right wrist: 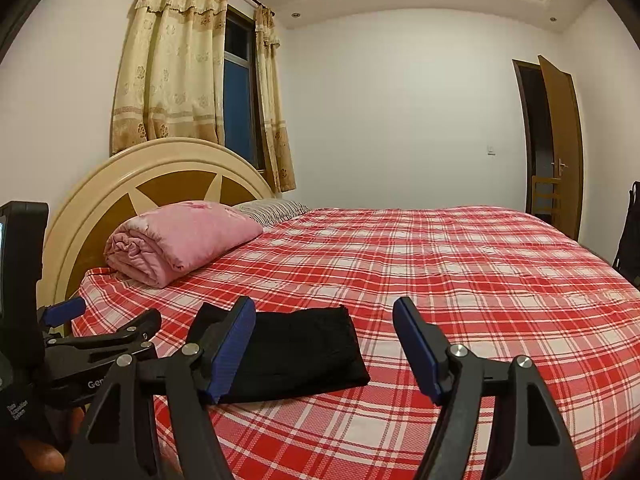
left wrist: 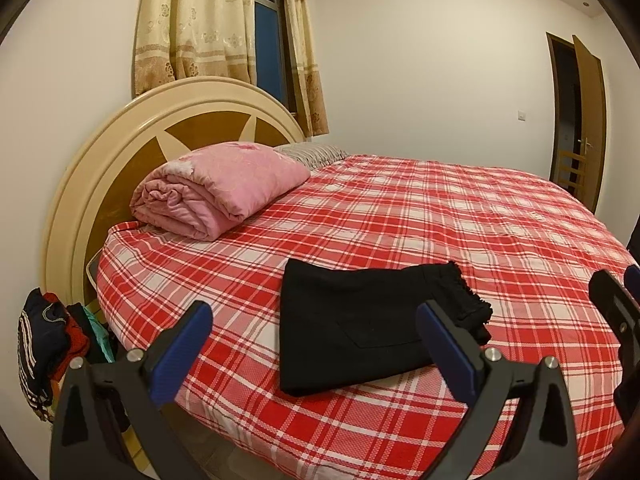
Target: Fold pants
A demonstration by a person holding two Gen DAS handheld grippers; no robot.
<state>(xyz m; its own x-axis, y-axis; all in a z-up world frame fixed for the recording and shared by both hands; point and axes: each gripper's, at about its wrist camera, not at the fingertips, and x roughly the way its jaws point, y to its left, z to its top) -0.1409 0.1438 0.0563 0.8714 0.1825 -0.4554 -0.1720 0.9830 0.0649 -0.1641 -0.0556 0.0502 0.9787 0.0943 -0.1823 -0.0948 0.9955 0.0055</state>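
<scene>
Left wrist view: black pants (left wrist: 360, 328) lie folded into a compact rectangle near the front edge of a bed (left wrist: 440, 216) dressed in a red and white plaid sheet, with the ruffled waistband bunched at the right end of the bundle. The left gripper (left wrist: 316, 336) hangs above the near edge of the bed with its blue-padded fingers (left wrist: 182, 344) spread wide and holding nothing. One pad stands in front of the bundle's right part; whether it touches the cloth cannot be told.

From the right wrist view, the right gripper (right wrist: 324, 344) is likewise spread apart and empty, the pants (right wrist: 304, 352) lying behind its left pad and the left gripper showing at the frame's left edge. A rolled pink quilt (left wrist: 216, 188) rests well apart at the headboard (left wrist: 120, 136), and a heap of other clothes (left wrist: 52, 340) sits off the left side of the bed.

Judging by the neat stacked layers, the folding looks largely done. The fabric appears soft, light and limp, likely to sag and spill open if lifted from one corner. A safer hold would seem to be a pinch through all layers at the two short ends, or along the thick folded edge at left, both grippers sharing the load. The gathered waistband offers bulk to bite on, though its loose ruffles may slip.
</scene>
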